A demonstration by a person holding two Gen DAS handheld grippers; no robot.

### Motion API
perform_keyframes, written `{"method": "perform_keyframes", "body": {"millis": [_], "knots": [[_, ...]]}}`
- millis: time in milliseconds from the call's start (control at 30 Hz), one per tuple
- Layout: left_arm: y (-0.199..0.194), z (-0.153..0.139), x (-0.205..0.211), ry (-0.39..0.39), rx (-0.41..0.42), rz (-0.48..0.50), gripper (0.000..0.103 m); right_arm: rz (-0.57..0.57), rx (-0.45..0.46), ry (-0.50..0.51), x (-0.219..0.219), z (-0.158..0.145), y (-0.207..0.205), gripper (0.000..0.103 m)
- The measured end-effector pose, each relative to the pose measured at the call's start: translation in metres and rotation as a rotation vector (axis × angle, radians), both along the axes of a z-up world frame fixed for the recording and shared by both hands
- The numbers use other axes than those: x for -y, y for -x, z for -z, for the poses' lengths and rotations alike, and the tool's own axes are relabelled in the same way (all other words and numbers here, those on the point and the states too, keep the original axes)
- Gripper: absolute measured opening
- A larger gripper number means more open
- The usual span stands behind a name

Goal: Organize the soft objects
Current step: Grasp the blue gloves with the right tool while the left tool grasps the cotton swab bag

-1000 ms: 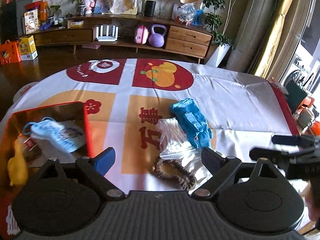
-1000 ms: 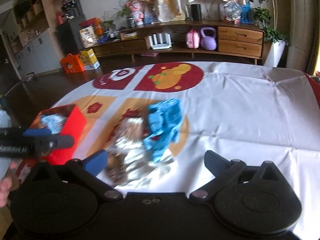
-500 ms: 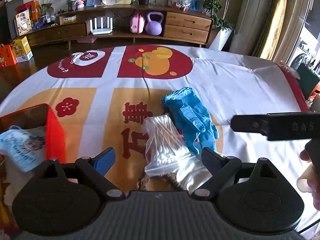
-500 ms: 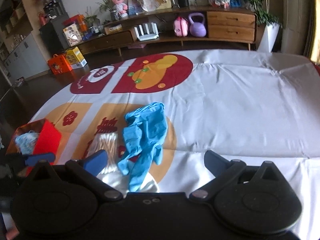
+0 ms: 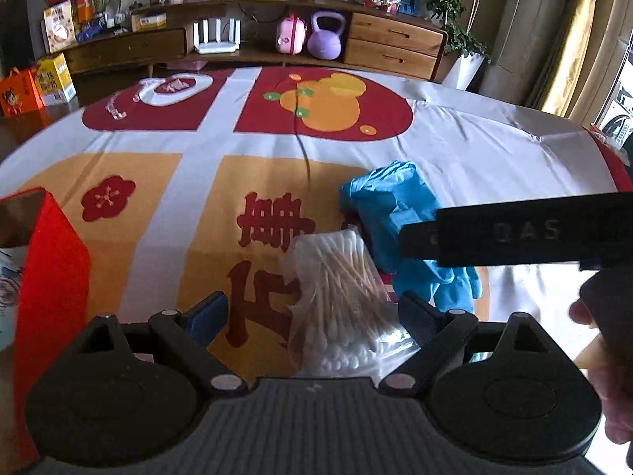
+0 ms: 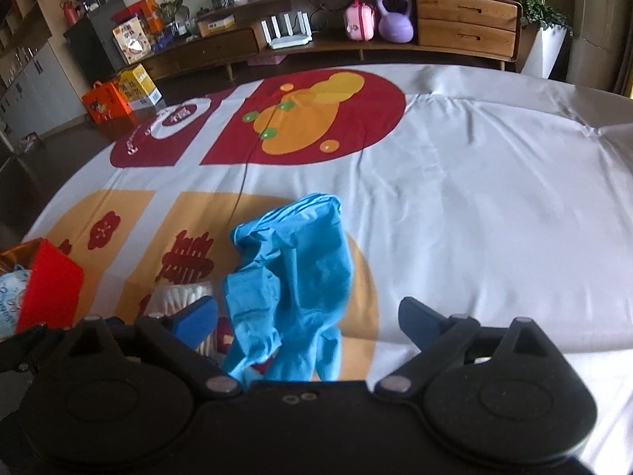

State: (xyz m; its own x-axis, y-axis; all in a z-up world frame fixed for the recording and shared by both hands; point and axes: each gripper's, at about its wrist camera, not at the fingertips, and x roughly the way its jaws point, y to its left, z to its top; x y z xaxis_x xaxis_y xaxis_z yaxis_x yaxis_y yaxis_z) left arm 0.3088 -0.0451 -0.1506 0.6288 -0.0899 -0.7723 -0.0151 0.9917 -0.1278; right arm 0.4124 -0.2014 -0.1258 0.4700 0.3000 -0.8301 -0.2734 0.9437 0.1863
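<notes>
Both tools gape wide, holding nothing. Ahead of the right tool (image 6: 308, 316) the tabletop (image 6: 494, 182) runs bare toward its far edge. A red box (image 5: 51, 261) stands left of the left tool (image 5: 312, 308). Blue gloves (image 6: 292, 273) lie between the right tool's fingers; a bag of cotton swabs (image 5: 340, 301) lies between the left's.

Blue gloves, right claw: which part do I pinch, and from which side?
Judging by how they lie, pinch the bunched middle of the gloves, coming down from above. They lie crumpled and flat on the cloth, fingers toward you, so there is no edge for a sideways grab. The open right claw already straddles them; keep its left pad off the swab bag alongside.
</notes>
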Motion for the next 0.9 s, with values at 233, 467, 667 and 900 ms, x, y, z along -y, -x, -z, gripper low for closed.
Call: {"method": "perform_keyframes", "body": {"millis": [233, 467, 667, 900], "knots": [[0.001, 0.003, -0.005, 0.026, 0.032, 0.001, 0.083, -0.008, 0.014, 0.066, -0.012, 0.014, -0.004, 0.080], [0.003, 0.000, -0.011, 0.045, 0.059, -0.003, 0.047, -0.069, 0.067, 0.132, -0.024, 0.011, 0.004, 0.027], [0.005, -0.004, -0.017, 0.055, 0.065, 0.007, 0.034, -0.084, 0.114, 0.174, -0.030, 0.002, 0.011, 0.006], [0.025, -0.027, -0.028, 0.089, 0.097, -0.007, 0.034, -0.099, 0.166, 0.155, -0.021, -0.031, 0.032, 0.005]]}}
